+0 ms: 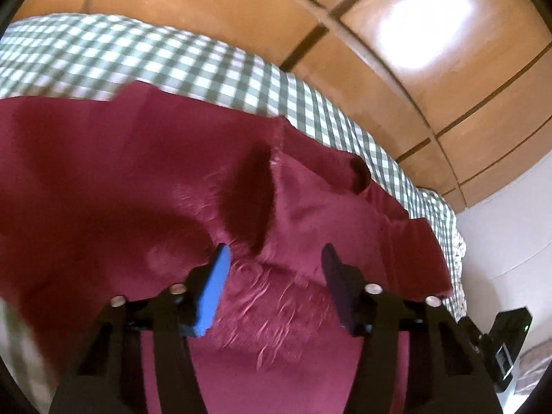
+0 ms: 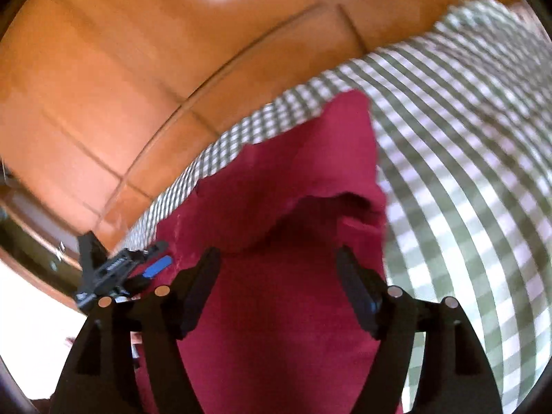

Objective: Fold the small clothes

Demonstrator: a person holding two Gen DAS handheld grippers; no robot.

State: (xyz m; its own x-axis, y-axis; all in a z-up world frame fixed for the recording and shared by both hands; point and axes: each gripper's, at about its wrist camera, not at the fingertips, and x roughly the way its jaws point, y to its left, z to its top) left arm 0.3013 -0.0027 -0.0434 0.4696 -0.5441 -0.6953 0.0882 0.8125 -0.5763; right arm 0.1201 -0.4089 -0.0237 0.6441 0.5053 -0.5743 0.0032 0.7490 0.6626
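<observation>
Both tools sit spread, pinching nothing. The maroon garment [image 1: 138, 179] lies right under and ahead of the left tool [image 1: 276, 258]. Same for the right tool [image 2: 277, 258], checkered bedsheet [image 2: 465, 172] off to its right.

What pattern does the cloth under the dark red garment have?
Green-and-white checked cloth, clearest in the right wrist view.

Under my left hand-held gripper [image 1: 274, 258] the garment [image 1: 120, 179] lies rumpled, dark red and fuzzy, with a raised fold and seam just ahead of the tips. Ahead of my right hand-held gripper [image 2: 277, 262] the same garment narrows to a point, its edge curled up in a ridge.
</observation>
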